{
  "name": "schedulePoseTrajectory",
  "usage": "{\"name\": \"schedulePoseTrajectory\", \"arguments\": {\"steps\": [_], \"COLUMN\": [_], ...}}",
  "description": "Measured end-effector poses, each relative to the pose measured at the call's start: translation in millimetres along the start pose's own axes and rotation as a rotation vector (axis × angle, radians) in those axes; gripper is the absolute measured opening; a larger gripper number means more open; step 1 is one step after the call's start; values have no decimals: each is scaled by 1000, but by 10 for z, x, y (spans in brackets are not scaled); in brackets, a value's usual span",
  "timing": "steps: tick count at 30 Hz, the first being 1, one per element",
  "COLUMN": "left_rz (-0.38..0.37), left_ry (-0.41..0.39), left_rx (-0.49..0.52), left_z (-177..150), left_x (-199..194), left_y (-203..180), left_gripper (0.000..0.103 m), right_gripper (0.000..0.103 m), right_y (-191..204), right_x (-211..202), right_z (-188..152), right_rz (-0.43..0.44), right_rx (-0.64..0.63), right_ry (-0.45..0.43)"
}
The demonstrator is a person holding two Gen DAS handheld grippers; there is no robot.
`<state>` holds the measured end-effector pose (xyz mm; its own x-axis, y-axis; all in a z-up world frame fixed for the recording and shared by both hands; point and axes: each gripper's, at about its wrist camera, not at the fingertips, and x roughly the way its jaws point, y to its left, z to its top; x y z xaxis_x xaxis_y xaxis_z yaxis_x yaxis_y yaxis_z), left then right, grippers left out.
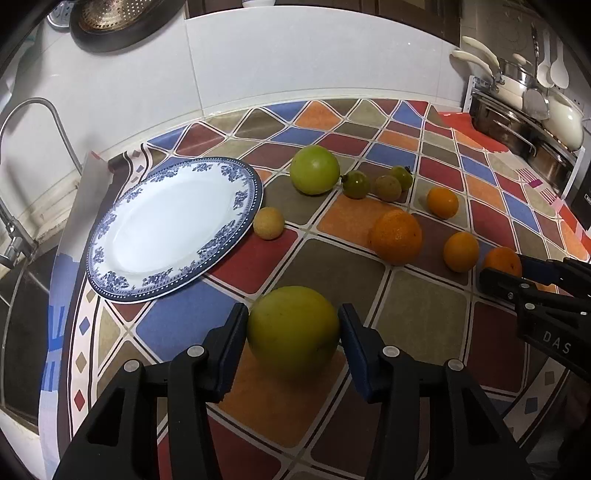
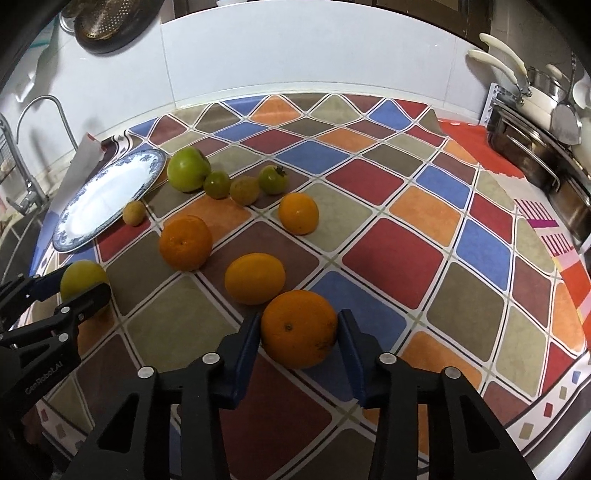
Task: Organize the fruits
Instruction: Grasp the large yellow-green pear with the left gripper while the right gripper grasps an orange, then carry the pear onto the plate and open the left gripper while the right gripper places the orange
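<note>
In the left wrist view my left gripper is shut on a yellow-green round fruit that rests on the checked cloth; both pads touch its sides. My right gripper is likewise shut on an orange on the cloth. Each gripper also shows in the other's view: the right gripper at the right edge, the left gripper at the left edge. A blue-and-white plate lies bare at the left. A large green fruit, three oranges and several small green or tan fruits lie loose between.
A sink with a tap lies just left of the plate. A rack of pots and utensils stands at the back right. A white tiled wall runs behind the counter, with a colander hanging on it.
</note>
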<state>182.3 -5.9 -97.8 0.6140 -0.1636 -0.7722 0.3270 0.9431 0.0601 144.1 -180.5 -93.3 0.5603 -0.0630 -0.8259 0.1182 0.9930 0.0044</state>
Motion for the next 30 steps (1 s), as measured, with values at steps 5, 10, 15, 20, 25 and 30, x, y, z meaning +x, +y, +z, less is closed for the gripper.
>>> {"name": "schedulePoseTrajectory", "arguments": {"steps": [5,10,15,20,25,30], "left_rz": [-20,-27,-29,-20,21,44], "left_ry": [-8,-56,-110,-158,-203,-229], "left_rx": [-3,-11,-35,-65,-86,-95], "left_z": [19,65,129,210,309,444], "left_x": [-35,-193,-376,-527,-616,-609], "left_y": [18,79,221,441,704,1002], "left_gripper": [49,49,49,49,49,49], "right_gripper": [43,43,43,43,43,43], "right_y": [35,126,288,545,855,1198], "right_x": [-47,-195,-377,-486,-491,-413], "right_z": [15,78,230,422,679,933], "right_rz": [4,17,71,151,215,290], "right_rx": [-9,-47,-104,-161,-213,-248], "right_ry": [-17,-60,-118,-175,-219,-238]}}
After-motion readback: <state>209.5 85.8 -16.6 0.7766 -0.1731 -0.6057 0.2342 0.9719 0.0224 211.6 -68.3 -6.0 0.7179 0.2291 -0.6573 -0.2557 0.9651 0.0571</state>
